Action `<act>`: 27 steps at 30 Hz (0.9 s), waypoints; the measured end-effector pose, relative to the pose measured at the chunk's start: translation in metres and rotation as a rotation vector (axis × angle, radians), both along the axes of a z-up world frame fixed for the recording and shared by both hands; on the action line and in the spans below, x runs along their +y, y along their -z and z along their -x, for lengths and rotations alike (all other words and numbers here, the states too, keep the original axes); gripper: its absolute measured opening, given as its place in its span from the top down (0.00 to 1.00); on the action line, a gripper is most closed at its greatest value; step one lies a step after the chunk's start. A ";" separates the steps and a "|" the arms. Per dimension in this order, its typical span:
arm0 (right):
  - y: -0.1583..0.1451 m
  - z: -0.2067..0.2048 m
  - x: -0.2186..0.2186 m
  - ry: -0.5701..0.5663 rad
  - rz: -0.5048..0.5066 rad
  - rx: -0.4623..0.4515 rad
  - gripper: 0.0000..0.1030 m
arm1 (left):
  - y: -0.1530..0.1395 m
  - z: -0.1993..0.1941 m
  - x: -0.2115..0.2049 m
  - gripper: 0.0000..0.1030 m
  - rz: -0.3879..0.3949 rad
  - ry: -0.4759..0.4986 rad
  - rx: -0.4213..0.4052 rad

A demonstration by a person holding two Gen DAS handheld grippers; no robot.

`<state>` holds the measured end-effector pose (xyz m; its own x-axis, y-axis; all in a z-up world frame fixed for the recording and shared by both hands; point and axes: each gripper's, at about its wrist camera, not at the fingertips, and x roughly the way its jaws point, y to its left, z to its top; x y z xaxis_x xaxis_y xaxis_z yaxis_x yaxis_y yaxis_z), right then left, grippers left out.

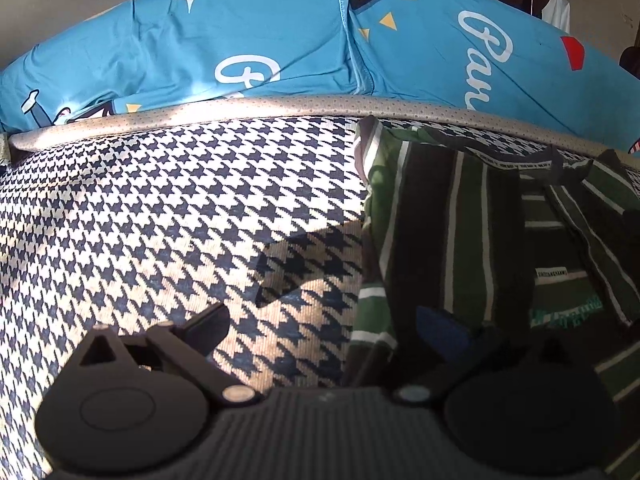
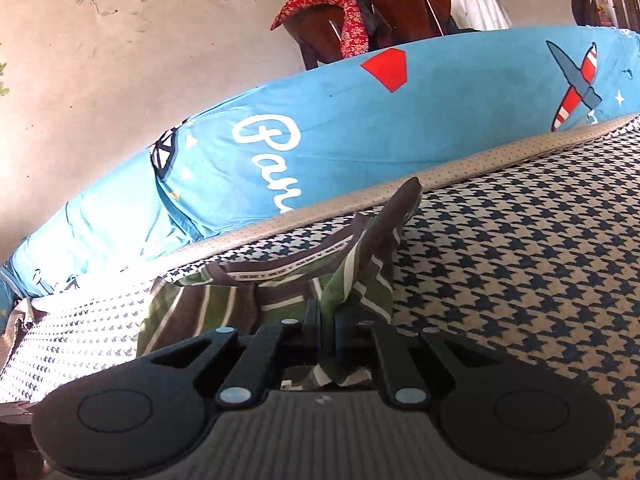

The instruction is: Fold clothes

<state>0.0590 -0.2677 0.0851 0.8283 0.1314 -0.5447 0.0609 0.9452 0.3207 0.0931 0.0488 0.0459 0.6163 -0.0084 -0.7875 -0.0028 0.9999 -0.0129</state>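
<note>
A black-and-white houndstooth woven mat covers the working surface, edged by a beige dotted binding; behind it lies a sky-blue printed bedsheet with white lettering; a green, brown and white striped garment rests crumpled on the mat near that far edge; the right gripper is clamped on a fold of it; the left gripper stands wide apart, holding nothing, one finger over the garment's edge.

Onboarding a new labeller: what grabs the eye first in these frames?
The bright blue printed pillow along the back edge, behind the houndstooth surface. Then the green striped shirt lying on that surface, a bunch of it pinched in the shut right gripper. The left gripper is open at the shirt's edge.
</note>
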 end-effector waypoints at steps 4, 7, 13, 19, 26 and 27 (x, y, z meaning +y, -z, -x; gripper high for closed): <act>-0.007 -0.005 0.022 -0.045 -0.025 -0.031 0.91 | -0.004 0.001 0.008 0.00 0.001 -0.015 -0.006; -0.012 -0.009 0.044 -0.102 -0.048 -0.058 0.91 | -0.007 0.002 0.018 0.00 0.001 -0.033 -0.012; -0.003 -0.019 0.109 -0.299 -0.044 -0.068 0.91 | -0.006 0.003 0.041 0.00 -0.010 -0.075 -0.007; 0.040 -0.037 0.154 -0.392 0.034 0.063 0.91 | -0.003 0.000 0.065 0.00 -0.009 -0.122 0.011; 0.055 -0.048 0.151 -0.382 -0.004 0.115 0.88 | -0.002 -0.002 0.075 0.00 0.022 -0.134 0.027; 0.055 -0.048 0.150 -0.381 -0.011 0.117 0.88 | -0.002 -0.002 0.074 0.00 0.025 -0.132 0.028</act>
<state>0.1067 -0.1176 0.0300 0.6517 0.4236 -0.6292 -0.2569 0.9038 0.3424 0.0953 0.1225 0.0482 0.5909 0.0513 -0.8051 -0.1352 0.9902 -0.0361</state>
